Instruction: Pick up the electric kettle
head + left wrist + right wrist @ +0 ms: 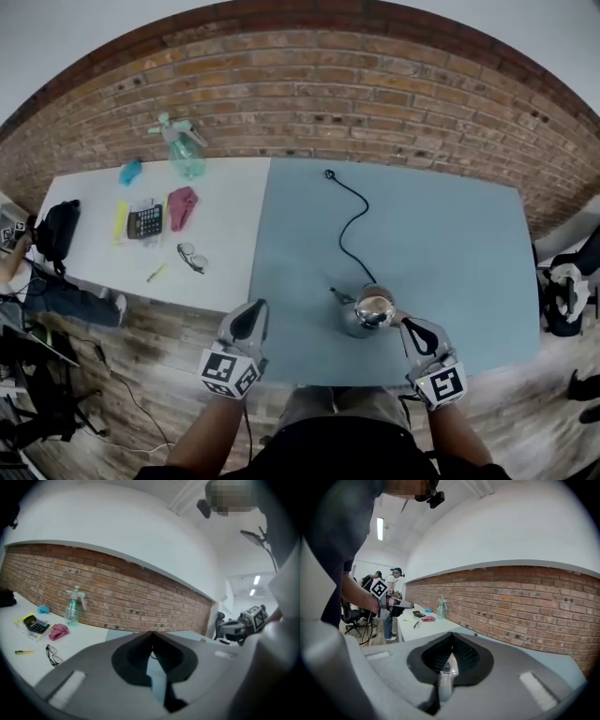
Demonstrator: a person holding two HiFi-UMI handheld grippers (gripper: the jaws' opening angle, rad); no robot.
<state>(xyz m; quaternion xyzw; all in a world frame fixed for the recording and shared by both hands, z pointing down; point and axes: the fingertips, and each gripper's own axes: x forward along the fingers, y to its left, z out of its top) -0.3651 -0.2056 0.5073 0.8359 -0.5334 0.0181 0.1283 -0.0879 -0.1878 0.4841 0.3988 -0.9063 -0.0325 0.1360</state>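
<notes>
Electric kettle [372, 313]: on table [450, 234], near front edge, cord [352, 220] trailing back. Right gripper [412, 330]: clenched on its silvery handle. Left gripper [251, 319]: closed, empty. Risk: your narrow grip lets kettle swing; cord may drag.

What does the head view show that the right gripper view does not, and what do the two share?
Only the head view shows the electric kettle's chrome body standing on the blue table, with the right gripper against its side. Only the right gripper view shows its tongs shut on a silvery strip, apparently the kettle's handle, and people standing beyond the white table. Both show the brick wall, the spray bottle and the left gripper, held clear of the kettle.
</notes>
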